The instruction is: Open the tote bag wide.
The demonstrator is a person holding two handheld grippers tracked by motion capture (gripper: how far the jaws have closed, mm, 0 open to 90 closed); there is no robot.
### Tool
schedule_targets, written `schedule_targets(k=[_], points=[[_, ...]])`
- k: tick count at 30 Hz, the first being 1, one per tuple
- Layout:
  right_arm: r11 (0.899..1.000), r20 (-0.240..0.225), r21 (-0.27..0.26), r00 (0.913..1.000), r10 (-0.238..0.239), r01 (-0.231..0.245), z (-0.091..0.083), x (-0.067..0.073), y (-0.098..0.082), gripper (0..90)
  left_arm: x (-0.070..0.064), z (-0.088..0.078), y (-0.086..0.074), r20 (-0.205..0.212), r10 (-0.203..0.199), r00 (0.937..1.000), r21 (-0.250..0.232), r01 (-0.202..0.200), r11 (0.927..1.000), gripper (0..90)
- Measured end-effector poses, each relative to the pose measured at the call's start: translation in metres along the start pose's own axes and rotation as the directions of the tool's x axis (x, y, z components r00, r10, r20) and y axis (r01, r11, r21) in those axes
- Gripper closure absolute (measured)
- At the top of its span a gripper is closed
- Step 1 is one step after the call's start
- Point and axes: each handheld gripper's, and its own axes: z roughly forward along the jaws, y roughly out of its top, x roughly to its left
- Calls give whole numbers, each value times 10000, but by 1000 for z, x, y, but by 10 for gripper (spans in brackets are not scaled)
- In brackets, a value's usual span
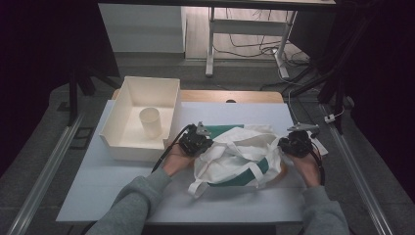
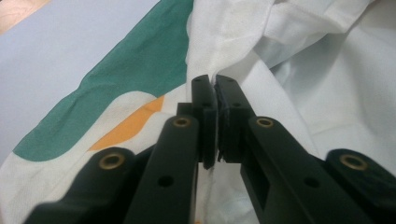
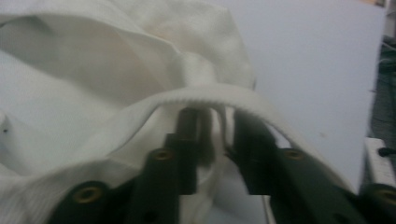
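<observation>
Cloth of the crumpled white tote bag with green and orange print [image 1: 235, 154] lies mid-table between both grippers: left gripper [image 2: 215, 84] pinches its left edge, right gripper [image 3: 212, 116] stands parted around its right rim.

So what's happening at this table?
A person holds a gripper in each hand and works on a white cloth bag lying on the table. The left gripper is clamped on a fold of the bag. The right gripper has its jaws apart, with fabric between them.
</observation>
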Motion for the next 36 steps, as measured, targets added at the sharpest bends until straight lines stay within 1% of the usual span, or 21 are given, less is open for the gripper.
schedule_targets(k=[1,2,3,6,7,8,9,10,12,15,17,19,21,23,27,28,30,32,34,35,36], points=[[9999,87,16,9999,-122,122,-5,1,1,644,0,-1,0,107,-36,9999,-49,36,10000,822],[10000,-330,19,9994,75,-74,-20,0,4,565,1,-2,0,170,-71,9998,-121,74,9999,774],[10000,-330,19,9994,75,-74,-20,0,4,565,1,-3,0,231,-95,9997,-198,100,9998,774],[9998,-887,-62,9959,167,-173,-43,3,3,486,0,-5,0,404,-101,9991,-352,116,9993,694],[9999,-1338,-97,9910,94,-108,-59,8,1,439,-1,-5,1,407,-73,9991,-374,88,9993,630],[9999,-1609,-114,9870,-24,5,-66,11,-1,433,-1,-6,1,386,-45,9992,-390,60,9992,606],[9997,-1656,-230,9861,-165,129,-73,15,-2,430,-2,-6,1,397,-25,9992,-410,41,9991,596],[9997,-1656,-230,9861,-165,129,-73,15,-2,430,-3,-7,1,428,-41,9991,-440,60,9990,596],[9977,-1844,-566,9817,-473,375,-85,23,-1,422,-4,-9,2,506,-27,9987,-541,54,9985,562],[9899,-2080,-1166,9726,-1038,807,-96,40,6,420,-6,-15,3,563,11,9984,-792,34,9969,510],[9827,-2287,-1497,9631,-1418,1091,-97,53,12,418,-7,-20,4,630,32,9980,-977,30,9952,485],[9775,-2508,-1599,9520,-1754,1379,-92,67,16,414,-9,-25,4,650,57,9979,-1111,16,9938,468],[9722,-2556,-1407,9418,-2184,1873,-82,81,18,407,-10,-29,5,672,110,9977,-1220,-27,9925,453],[9654,-2540,-1057,9321,-2580,2384,-70,92,17,401,-11,-33,5,709,183,9973,-1288,-90,9916,446],[9566,-2582,-457,9216,-2897,2879,-47,106,12,401,-13,-36,5,772,241,9967,-1377,-133,9904,440],[9518,-2535,-378,9185,-3036,3042,-44,108,12,408,-13,-37,4,807,243,9964,-1379,-130,9904,440],[9449,-2320,-244,9175,-3231,3266,-40,110,10,464,-12,-37,5,863,241,9960,-1374,-121,9904,439],[9411,-2167,-245,9172,-3342,3372,-39,110,10,652,-13,-37,4,890,243,9957,-1371,-119,9905,439],[9442,-2094,-237,9219,-3261,3286,-40,108,11,689,-12,-36,4,910,264,9955,-1327,-141,9911,438],[9439,-2099,-216,9216,-3265,3294,-40,107,11,720,-12,-36,4,932,258,9953,-1311,-135,9913,438],[9423,-2057,-235,9207,-3315,3340,-41,106,11,778,-12,-36,4,942,272,9952,-1287,-149,9916,438]])
